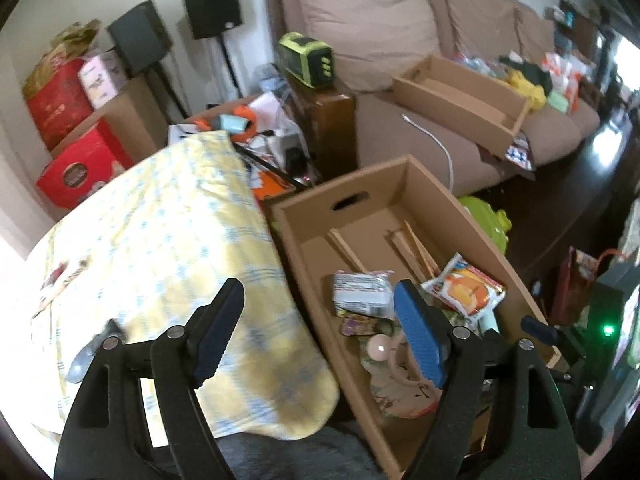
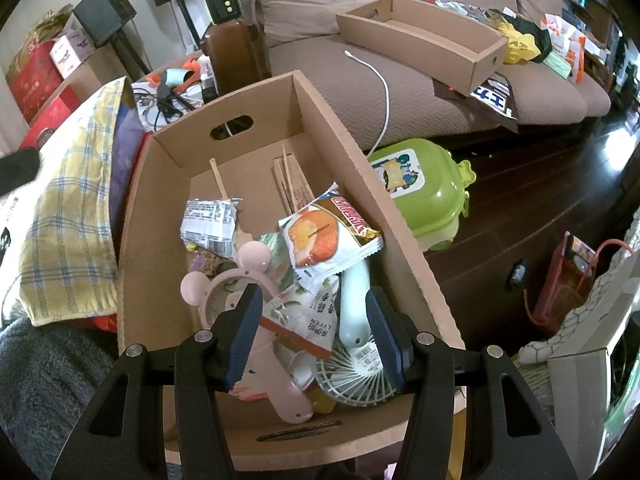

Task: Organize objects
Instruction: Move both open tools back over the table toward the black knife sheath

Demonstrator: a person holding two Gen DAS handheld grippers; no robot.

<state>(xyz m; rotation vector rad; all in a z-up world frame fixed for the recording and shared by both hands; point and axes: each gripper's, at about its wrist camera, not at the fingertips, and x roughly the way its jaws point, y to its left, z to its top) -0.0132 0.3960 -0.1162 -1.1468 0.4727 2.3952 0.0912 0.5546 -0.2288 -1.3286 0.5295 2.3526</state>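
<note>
From my remote seat I see the left hand-held gripper (image 1: 316,330) with its jaws standing wide apart and nothing between them; it hangs over the border between the yellow checked cloth (image 1: 168,248) and the cardboard box (image 1: 404,174). The right hand-held gripper (image 2: 314,334) is half open above the near end of the same box; the pale green fan handle (image 2: 354,300) and a snack packet with green print (image 2: 316,312) show between its pads, but I cannot see the pads pressing on them, so I judge it holds nothing.

The collected things lie in the lower half of the box in both views: the orange snack bag (image 2: 328,236), the grey foil packet (image 2: 210,220), the pink headband (image 2: 224,276) and the fan. The wooden sticks (image 2: 290,184) rest further in.

I think the risks are these. The pile is loose, so a closing right gripper may take two things together. The headband is thin and curved and could slip. The left gripper may catch the cloth and drag it.
</note>
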